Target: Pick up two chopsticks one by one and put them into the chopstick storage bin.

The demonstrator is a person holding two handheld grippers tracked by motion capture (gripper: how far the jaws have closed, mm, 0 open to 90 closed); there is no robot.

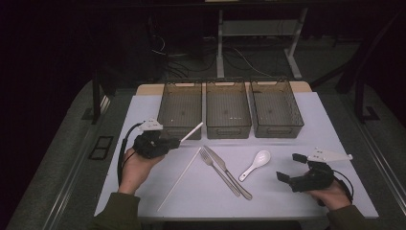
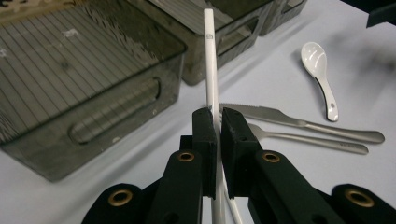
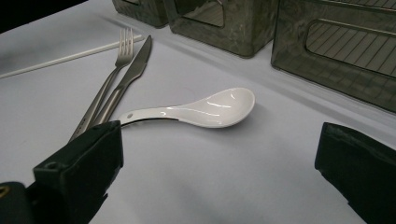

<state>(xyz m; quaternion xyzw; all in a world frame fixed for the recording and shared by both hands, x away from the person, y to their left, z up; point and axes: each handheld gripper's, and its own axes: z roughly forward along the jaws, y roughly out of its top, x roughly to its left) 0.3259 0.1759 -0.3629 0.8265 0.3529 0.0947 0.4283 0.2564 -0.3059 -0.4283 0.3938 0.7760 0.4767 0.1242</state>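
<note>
The left tool [image 1: 173, 141] is near the left edge of the tabletop [image 1: 143, 115], its jaws pinching a white chopstick [image 1: 191, 131] that sticks out past them toward the leftmost of three dark mesh bins [image 1: 180, 110]. In the left gripper view that chopstick [image 2: 209, 60] rises straight up from between the pressed-together jaws, and its tip shows against the front wall of the middle bin [image 2: 205, 70]; a small mark near the tip can be seen there, which the high view is too coarse to give. A second white chopstick [image 1: 179, 179] lies flat on the tabletop, running slantwise from the near edge toward the middle.

Just right of it lie a metal fork [image 1: 219, 171] and a table knife [image 1: 228, 172], side by side and touching along their handles. The left gripper view shows the knife's [image 2: 280, 119] serrated edge. A white ceramic spoon [image 1: 255, 164] lies right of them, bowl pointing away.

The right tool [image 1: 292, 167] is near the right near corner of the tabletop, jaws spread wide with nothing between them. In the right gripper view the spoon [image 3: 201, 109] lies ahead of it, handle end close to one jaw.
</note>
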